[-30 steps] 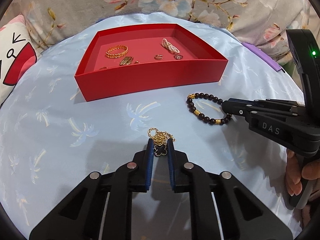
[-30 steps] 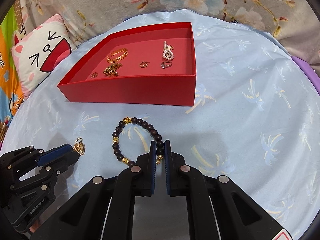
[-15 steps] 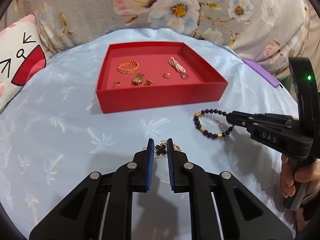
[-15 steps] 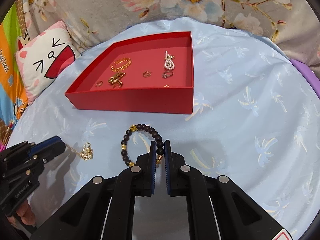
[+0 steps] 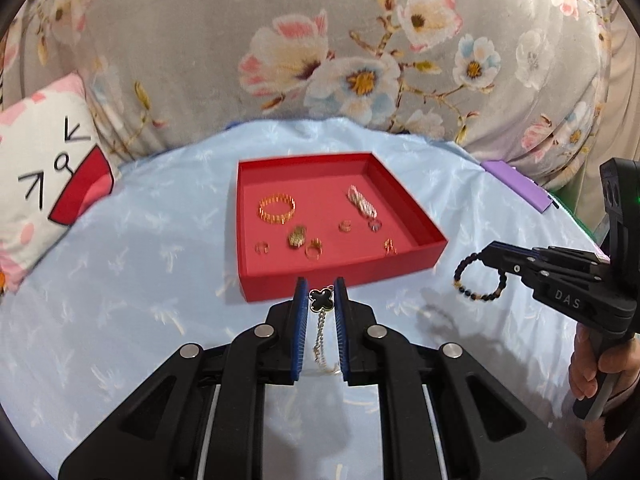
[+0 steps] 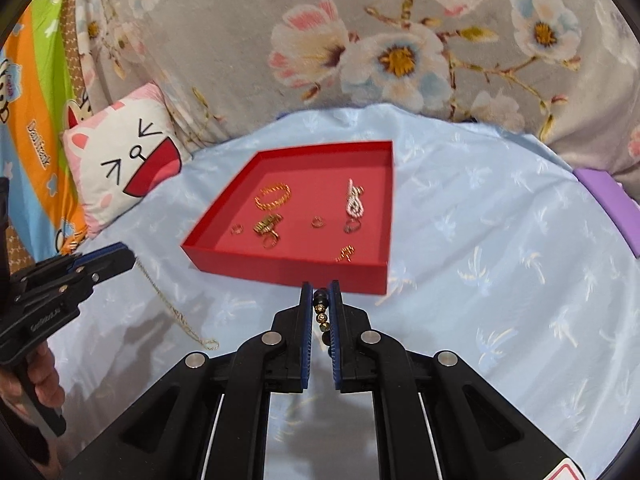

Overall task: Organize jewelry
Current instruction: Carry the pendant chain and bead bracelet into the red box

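Observation:
My left gripper [image 5: 321,300] is shut on a gold chain necklace with a black clover pendant [image 5: 320,299]; the chain hangs down between the fingers and shows in the right wrist view as a dangling gold chain [image 6: 172,308]. My right gripper [image 6: 321,298] is shut on a dark beaded bracelet [image 6: 321,300] with gold beads, which hangs as a loop [image 5: 478,276] in the left wrist view. Both are lifted above the blue cloth, just in front of the red tray [image 5: 400,270] [image 6: 280,272]. The tray holds a gold bangle [image 5: 277,209], a pearl piece [image 5: 362,201] and several rings.
A cat-face pillow [image 5: 48,184] [image 6: 124,160] lies at the left. Floral fabric [image 5: 320,48] rises behind the cloth. A purple object [image 5: 516,184] [image 6: 612,204] sits at the right edge. A hand [image 5: 600,368] holds the right gripper's handle.
Both grippers have risen off the cloth, lifting the necklace and the beaded bracelet, which lay on the cloth a second ago. The tray now sits farther below and ahead in both views.

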`<move>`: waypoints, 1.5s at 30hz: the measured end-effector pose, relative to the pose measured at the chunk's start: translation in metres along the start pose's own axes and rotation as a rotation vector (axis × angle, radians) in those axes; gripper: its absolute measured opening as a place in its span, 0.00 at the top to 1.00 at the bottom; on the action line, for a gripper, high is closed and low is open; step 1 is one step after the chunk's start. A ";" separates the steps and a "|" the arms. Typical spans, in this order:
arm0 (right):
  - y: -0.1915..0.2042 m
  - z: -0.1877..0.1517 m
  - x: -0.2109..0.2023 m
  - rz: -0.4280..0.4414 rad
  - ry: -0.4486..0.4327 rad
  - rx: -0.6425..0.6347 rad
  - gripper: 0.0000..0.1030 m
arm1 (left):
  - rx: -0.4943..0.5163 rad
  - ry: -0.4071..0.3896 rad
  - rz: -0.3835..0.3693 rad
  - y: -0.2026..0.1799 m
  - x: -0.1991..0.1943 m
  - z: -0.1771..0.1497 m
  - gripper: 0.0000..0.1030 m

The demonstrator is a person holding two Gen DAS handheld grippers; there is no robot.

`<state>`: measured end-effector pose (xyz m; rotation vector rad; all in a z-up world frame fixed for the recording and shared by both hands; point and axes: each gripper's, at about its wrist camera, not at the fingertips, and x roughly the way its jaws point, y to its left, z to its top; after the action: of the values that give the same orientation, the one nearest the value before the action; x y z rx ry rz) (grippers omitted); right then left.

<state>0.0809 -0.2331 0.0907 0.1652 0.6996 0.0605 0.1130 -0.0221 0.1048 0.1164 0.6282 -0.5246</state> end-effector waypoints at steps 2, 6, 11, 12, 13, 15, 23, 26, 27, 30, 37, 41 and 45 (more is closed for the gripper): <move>0.000 0.011 -0.006 0.014 -0.011 -0.004 0.93 | 0.018 -0.028 0.001 -0.001 -0.007 0.015 0.88; 0.003 0.035 -0.014 0.025 -0.042 -0.021 0.93 | 0.047 -0.083 -0.004 -0.005 -0.015 0.047 0.88; 0.009 0.063 -0.013 0.003 -0.073 -0.052 0.93 | 0.066 -0.118 -0.004 -0.007 -0.011 0.078 0.88; 0.009 0.068 -0.011 0.002 -0.075 -0.056 0.93 | 0.067 -0.122 -0.001 -0.007 -0.007 0.084 0.88; 0.010 0.074 -0.009 0.000 -0.078 -0.059 0.93 | 0.069 -0.125 0.001 -0.008 -0.004 0.090 0.88; 0.011 0.086 -0.001 -0.001 -0.079 -0.061 0.93 | 0.071 -0.129 0.002 -0.008 0.004 0.099 0.88; 0.015 0.114 0.048 0.001 -0.040 -0.057 0.93 | 0.081 -0.123 0.027 -0.008 0.048 0.123 0.88; 0.016 0.120 0.073 -0.006 -0.009 -0.056 0.93 | 0.080 -0.116 0.040 -0.007 0.069 0.131 0.88; 0.015 0.123 0.082 -0.008 0.000 -0.053 0.93 | 0.082 -0.110 0.042 -0.007 0.077 0.134 0.88; 0.013 0.128 0.101 -0.011 0.016 -0.045 0.93 | 0.082 -0.097 0.067 -0.005 0.098 0.141 0.88; 0.006 0.138 0.136 -0.017 0.046 -0.028 0.93 | 0.053 -0.057 0.092 0.008 0.140 0.148 0.88; 0.004 0.140 0.150 -0.015 0.062 -0.023 0.93 | 0.040 -0.035 0.100 0.014 0.157 0.146 0.88; 0.002 0.139 0.162 -0.013 0.077 -0.019 0.93 | 0.026 -0.017 0.104 0.018 0.171 0.145 0.88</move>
<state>0.2944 -0.2312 0.0924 0.1410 0.7763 0.0611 0.3156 -0.1184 0.1202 0.1681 0.5961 -0.4329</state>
